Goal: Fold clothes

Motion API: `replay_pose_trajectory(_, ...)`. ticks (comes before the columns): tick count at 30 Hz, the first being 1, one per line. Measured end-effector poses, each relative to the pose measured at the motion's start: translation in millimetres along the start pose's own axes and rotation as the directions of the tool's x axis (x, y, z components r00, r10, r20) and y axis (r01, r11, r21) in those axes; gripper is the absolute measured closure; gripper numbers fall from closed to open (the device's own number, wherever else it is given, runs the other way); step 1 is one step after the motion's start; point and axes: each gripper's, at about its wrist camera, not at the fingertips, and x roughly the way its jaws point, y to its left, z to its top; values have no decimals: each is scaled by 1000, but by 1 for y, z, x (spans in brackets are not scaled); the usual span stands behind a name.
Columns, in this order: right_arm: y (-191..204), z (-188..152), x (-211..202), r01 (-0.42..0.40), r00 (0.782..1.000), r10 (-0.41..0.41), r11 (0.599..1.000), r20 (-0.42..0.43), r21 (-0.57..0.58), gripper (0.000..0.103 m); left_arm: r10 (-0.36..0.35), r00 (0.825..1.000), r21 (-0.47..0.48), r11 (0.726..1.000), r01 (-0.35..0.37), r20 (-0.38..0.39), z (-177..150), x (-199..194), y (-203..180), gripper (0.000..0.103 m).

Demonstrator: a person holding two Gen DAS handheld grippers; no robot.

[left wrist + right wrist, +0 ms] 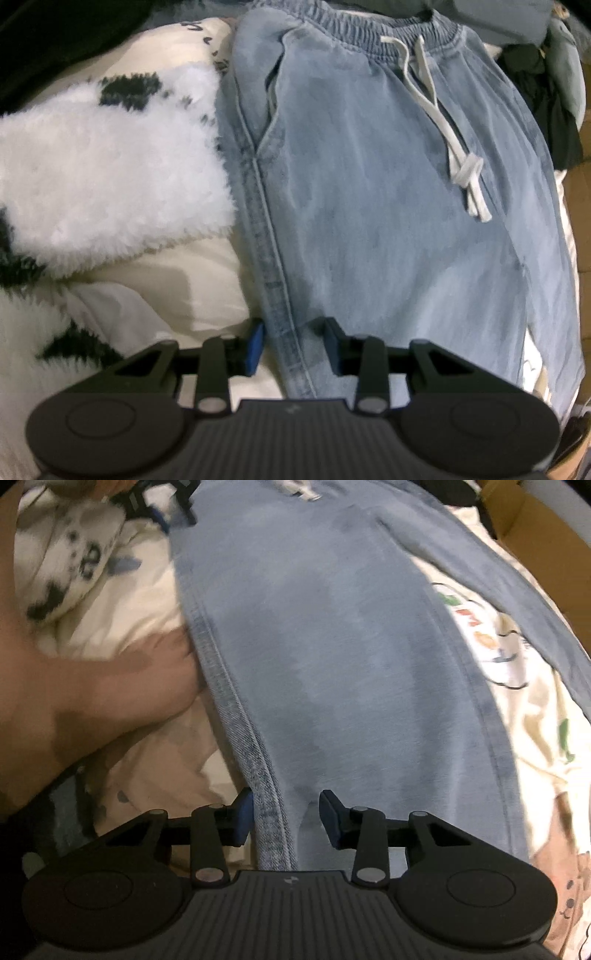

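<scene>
Blue denim trousers (388,206) lie spread out flat on a bed (192,280), with the stretchy waistband at the far end and a white drawstring (458,155) lying loose on top. Lying flat like this, they are easy to fold. One leg runs straight down toward the right claw (286,821); the other leg slants away to the side.

Both claws sit along the same side seam (273,266). The left claw (293,347) is nearer the waist and the right one is farther down the leg. Each claw has its fingers apart, one on each side of the seam, and neither is squeezing the cloth — I think they are placed to pinch that edge together.

Under the trousers is a cream bedsheet with little cartoon pictures. A fluffy white and black blanket (110,162) lies just beside them. A bare hand (122,686) rests on the sheet, touching the seam. Cardboard (532,528) and dark clothes sit at the far side.
</scene>
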Motion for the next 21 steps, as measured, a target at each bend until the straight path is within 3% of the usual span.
replay_pose_trajectory(5, -15, 0, -3, 17, 1000, -16, 1000, -7, 20, 58, -55, 998, -111, 992, 55, 2, 1, -6, 18, 67)
replay_pose_trajectory(15, -4, -8, 13, -28, 998, 30, 999, -48, 47, 58, -110, 993, -115, 987, 113, 32, 7, -18, 33, 75)
replay_pose_trajectory(16, -7, -8, 12, -32, 998, 35, 997, -45, 64, 62, -121, 992, -117, 985, 124, 32, 7, -19, 34, 76)
replay_pose_trajectory(18, -13, -7, 10, -40, 998, 44, 994, -41, 99, 85, -140, 990, -118, 983, 143, 34, 7, -21, 37, 77)
replay_pose_trajectory(20, -20, -7, 7, -49, 998, 54, 990, -36, 133, 96, -154, 987, -117, 981, 157, 35, 7, -23, 40, 78)
replay_pose_trajectory(21, -23, -6, 6, -53, 998, 59, 987, -33, 150, 97, -152, 987, -117, 981, 156, 43, 8, -25, 41, 78)
